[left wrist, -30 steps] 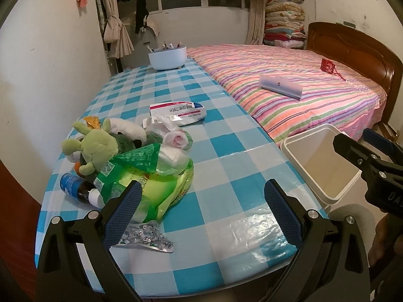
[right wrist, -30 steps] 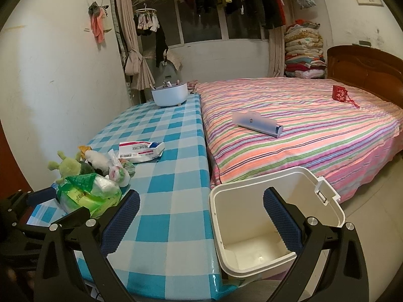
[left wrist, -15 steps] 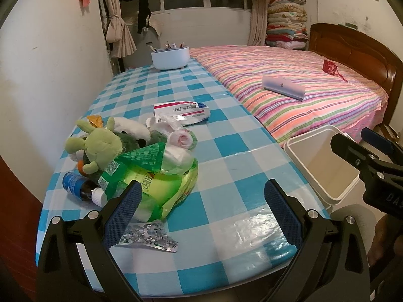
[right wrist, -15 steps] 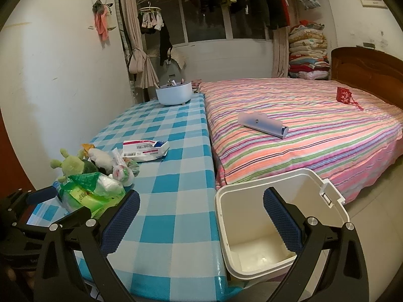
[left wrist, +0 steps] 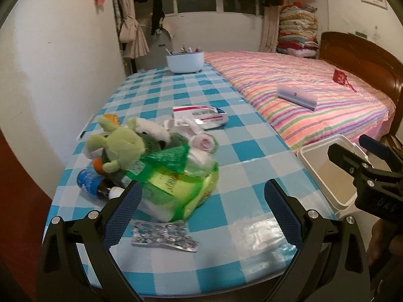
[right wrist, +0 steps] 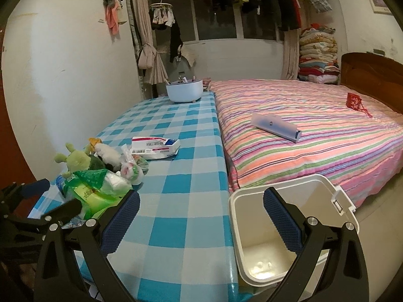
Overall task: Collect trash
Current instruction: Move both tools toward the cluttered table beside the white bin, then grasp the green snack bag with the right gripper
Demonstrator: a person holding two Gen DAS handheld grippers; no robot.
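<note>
Checked blue-and-white cloth is covering the desk [left wrist: 176, 93], which is being flanked by a striped bed [left wrist: 302, 88] on the right. Trash is being kept in a heap at the desk's near left: a green bag [left wrist: 176, 183] is lying against a plush toy [left wrist: 115, 146], with a bottle [left wrist: 90, 185] tucked under them and a foil blister pack [left wrist: 163, 232] lying just in front, near the desk edge. A white packet [left wrist: 201, 115] is resting farther back, apart from the heap, and a white bowl [left wrist: 185, 60] is standing at the far end. A white bin [right wrist: 289, 229] is being kept open on the floor, just beside the desk's right edge. The left gripper [left wrist: 202, 201] is being held low over the near edge, its fingers [left wrist: 128, 206] spread wide and holding nothing, the left one overlapping the bag in view. The right gripper [right wrist: 201, 214] is being held with fingers equally spread and empty, one over the desk, the other over the bin.
</note>
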